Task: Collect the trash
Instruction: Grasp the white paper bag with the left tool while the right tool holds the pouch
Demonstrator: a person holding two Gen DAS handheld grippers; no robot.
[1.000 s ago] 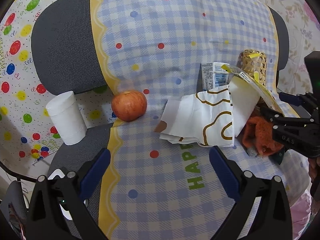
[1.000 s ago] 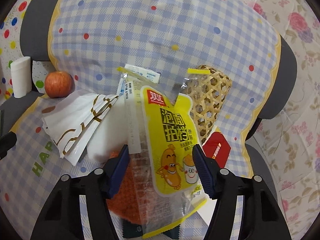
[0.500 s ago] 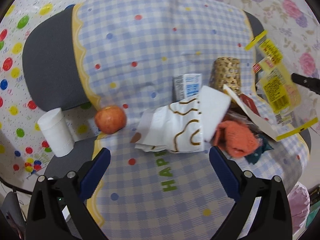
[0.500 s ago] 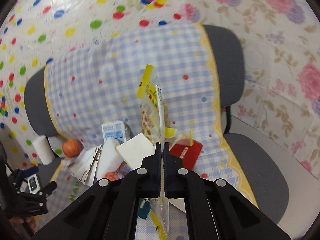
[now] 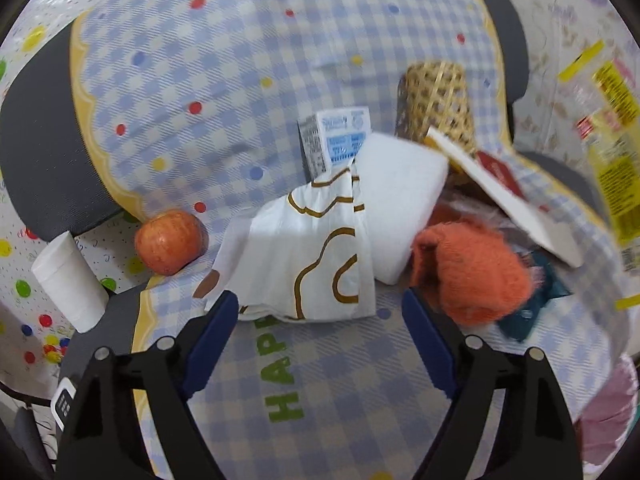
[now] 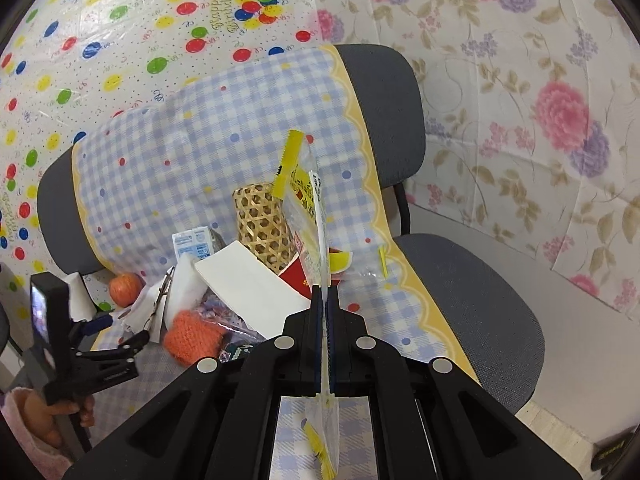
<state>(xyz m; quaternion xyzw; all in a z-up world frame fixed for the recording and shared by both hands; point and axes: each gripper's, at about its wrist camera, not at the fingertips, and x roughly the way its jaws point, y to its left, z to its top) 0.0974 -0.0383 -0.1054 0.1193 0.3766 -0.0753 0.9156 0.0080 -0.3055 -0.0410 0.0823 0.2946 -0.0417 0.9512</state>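
Right wrist view: the wrapper (image 6: 310, 208) stands edge-on, long axis running up from the right gripper (image 6: 325, 300), whose jaws pinch it above the chair (image 6: 472, 292). The left gripper (image 5: 320, 320), angled down, has its jaws closing around the paper bag (image 5: 316, 256), not touching.

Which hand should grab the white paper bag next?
Left. The left gripper sits right before the white paper bag, jaws closing with nothing gripped. The right gripper is clamped on the yellow snack wrapper.
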